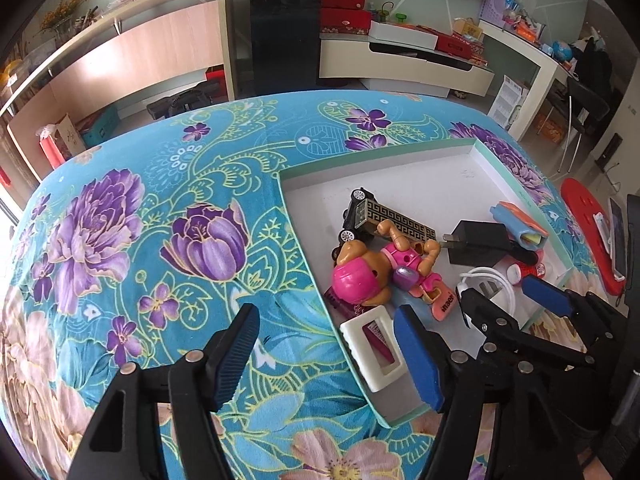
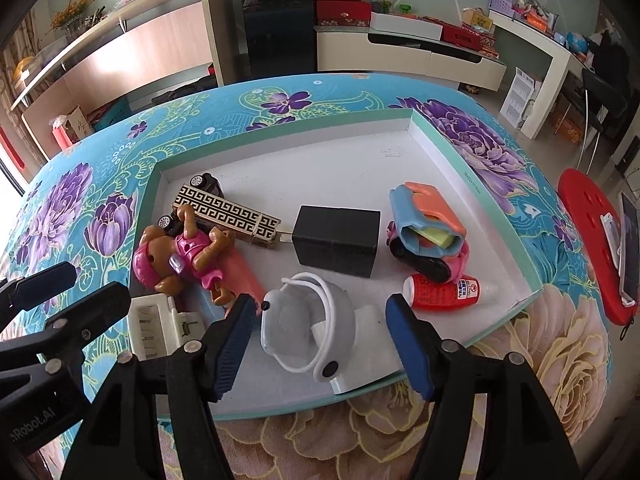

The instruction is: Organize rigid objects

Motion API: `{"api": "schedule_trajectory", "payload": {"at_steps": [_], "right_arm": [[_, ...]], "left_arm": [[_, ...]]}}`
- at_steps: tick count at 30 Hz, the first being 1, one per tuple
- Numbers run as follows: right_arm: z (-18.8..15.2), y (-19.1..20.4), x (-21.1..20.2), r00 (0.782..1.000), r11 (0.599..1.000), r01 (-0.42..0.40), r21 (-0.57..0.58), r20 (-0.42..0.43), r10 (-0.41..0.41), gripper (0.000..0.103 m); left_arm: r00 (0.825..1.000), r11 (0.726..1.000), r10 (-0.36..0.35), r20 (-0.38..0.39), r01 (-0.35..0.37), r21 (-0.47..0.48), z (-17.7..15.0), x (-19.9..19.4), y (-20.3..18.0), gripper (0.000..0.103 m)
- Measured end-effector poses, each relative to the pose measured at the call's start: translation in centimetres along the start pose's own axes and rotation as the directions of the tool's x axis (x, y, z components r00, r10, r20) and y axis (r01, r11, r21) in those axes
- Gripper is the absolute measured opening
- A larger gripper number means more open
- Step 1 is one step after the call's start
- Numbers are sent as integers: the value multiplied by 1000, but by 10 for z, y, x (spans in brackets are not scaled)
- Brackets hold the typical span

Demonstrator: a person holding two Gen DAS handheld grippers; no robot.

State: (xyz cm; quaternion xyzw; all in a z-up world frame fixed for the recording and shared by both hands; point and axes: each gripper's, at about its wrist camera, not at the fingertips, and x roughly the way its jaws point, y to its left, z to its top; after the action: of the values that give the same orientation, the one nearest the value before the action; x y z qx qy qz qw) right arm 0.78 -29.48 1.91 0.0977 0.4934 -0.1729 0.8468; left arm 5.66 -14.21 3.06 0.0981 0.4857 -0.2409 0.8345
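Observation:
A shallow teal-rimmed tray (image 2: 440, 140) on the flowered cloth holds a black toy car (image 1: 358, 212), a gold-patterned bar (image 2: 228, 214), a pink dog figure (image 2: 180, 256), a black power adapter (image 2: 336, 240), a blue-and-orange toy (image 2: 428, 220) and a red glue bottle (image 2: 444, 292). My right gripper (image 2: 322, 344) is open around a grey round charger with a white cable (image 2: 308, 324), its pads clear of it. My left gripper (image 1: 328, 354) is open at the tray's near left corner. A white rectangular frame (image 1: 376, 348) lies just inside its right finger.
A red pad (image 2: 588, 240) carrying a phone lies off the tray's right side near the table edge. The flowered cloth (image 1: 160, 220) stretches left of the tray. Low cabinets, shelves and a desk stand beyond the table.

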Motion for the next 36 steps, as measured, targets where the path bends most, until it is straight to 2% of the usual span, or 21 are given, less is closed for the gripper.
{"api": "schedule_trajectory", "payload": {"at_steps": [2,5,10,12,14,17,30,36], "right_arm": [[-2,2,-2,1000,1000,-1,-7,0,1,72],[-5,3,-5,1000,1000,7,-14,5,-7,83],[-9,5,-15,1000,1000,-1,-15,22,2,83],[-11,6,-18,1000,1000,-5,-18,25,5,83],[-15,7,-21,1000,1000,-10,-21,26,10,84],[-23,9,-24,999,999,-32,-17,24,32,95],[-61,20,-34,998,998,-56,-40,-6,55,95],[-69,18,-34,997,998,-68,-15,-23,67,95]], "left_arm": [[1000,1000,23,-4,-24,-10,-4,0,6,78],[999,998,53,-11,-54,-35,-11,0,18,81],[995,993,96,-1,-96,-64,-26,-6,35,86],[993,990,118,5,-117,-73,-31,-9,41,99],[991,987,136,17,-134,-84,-38,-14,45,103],[990,986,137,18,-134,-103,-50,-17,52,103],[984,972,179,-2,-177,-152,-93,-29,67,103],[974,967,225,-37,-228,-114,-109,-30,64,103]]}}
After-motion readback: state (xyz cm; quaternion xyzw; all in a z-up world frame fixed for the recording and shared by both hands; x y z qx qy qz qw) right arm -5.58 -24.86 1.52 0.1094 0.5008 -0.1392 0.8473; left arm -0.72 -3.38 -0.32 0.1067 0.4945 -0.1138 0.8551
